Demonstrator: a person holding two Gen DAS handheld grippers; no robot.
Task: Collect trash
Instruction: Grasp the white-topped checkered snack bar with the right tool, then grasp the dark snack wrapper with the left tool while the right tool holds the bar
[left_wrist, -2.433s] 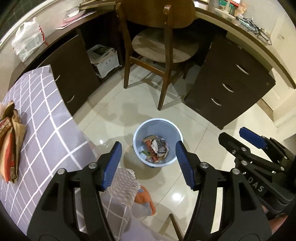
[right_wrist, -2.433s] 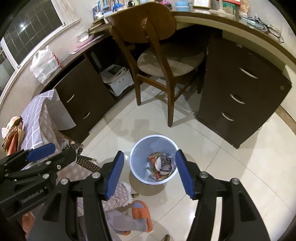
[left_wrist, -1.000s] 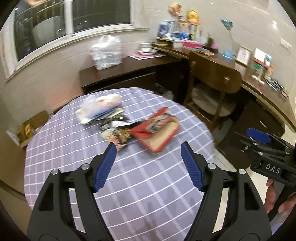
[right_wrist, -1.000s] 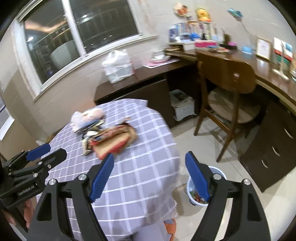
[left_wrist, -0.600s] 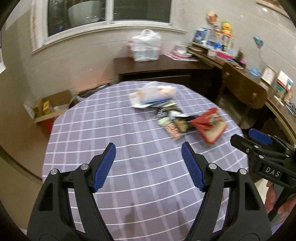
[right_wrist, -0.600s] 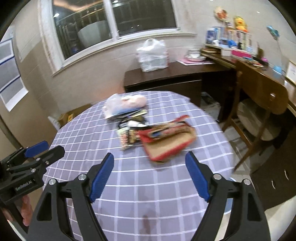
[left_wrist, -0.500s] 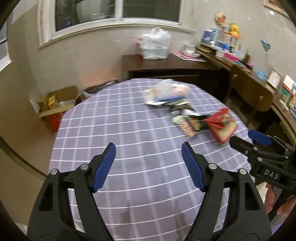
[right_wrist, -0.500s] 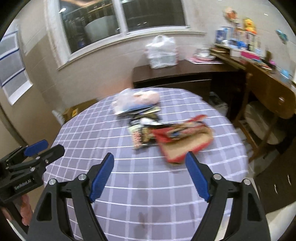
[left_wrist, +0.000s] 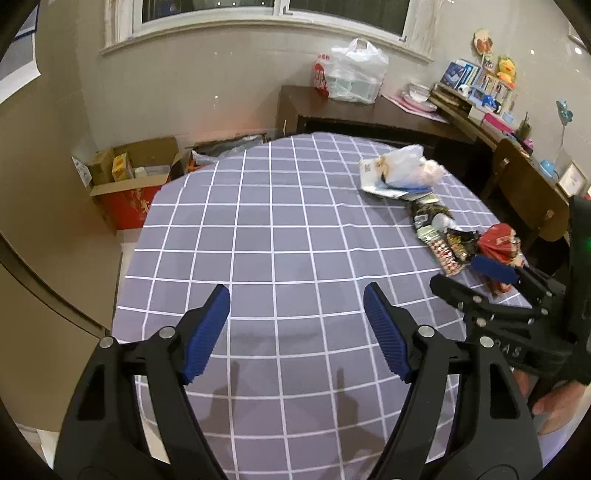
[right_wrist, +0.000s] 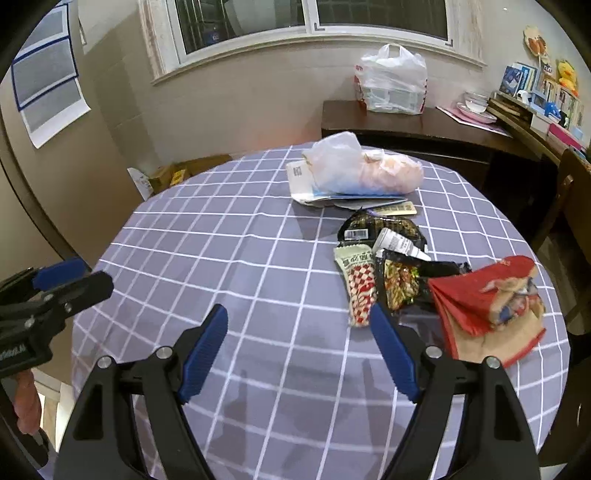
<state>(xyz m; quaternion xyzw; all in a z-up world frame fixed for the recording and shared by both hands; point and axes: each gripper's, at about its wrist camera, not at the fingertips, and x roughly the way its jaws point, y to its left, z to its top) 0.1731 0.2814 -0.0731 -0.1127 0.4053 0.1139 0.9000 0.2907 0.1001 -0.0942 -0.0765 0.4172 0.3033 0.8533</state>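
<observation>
Trash lies on a round table with a purple checked cloth (right_wrist: 229, 258). A red and brown paper bag (right_wrist: 487, 306) lies at the right, beside a dark snack wrapper (right_wrist: 400, 280) and a red-white checked wrapper (right_wrist: 358, 284). A black packet (right_wrist: 380, 227) and a clear plastic bag on papers (right_wrist: 354, 170) lie further back. My right gripper (right_wrist: 297, 332) is open and empty above the cloth, left of the wrappers. My left gripper (left_wrist: 295, 314) is open and empty over the bare cloth (left_wrist: 280, 240); the trash (left_wrist: 443, 236) lies to its right.
A dark sideboard (right_wrist: 424, 125) with a white shopping bag (right_wrist: 391, 81) stands behind the table. A wooden chair (left_wrist: 528, 199) and a cluttered desk (left_wrist: 476, 107) are at the right. Cardboard boxes (left_wrist: 125, 177) sit on the floor at the left, by the wall.
Both grippers have swung up from the blue bin on the floor to the table and turned left, so the trash now sits toward the right. Both stay open and empty.
</observation>
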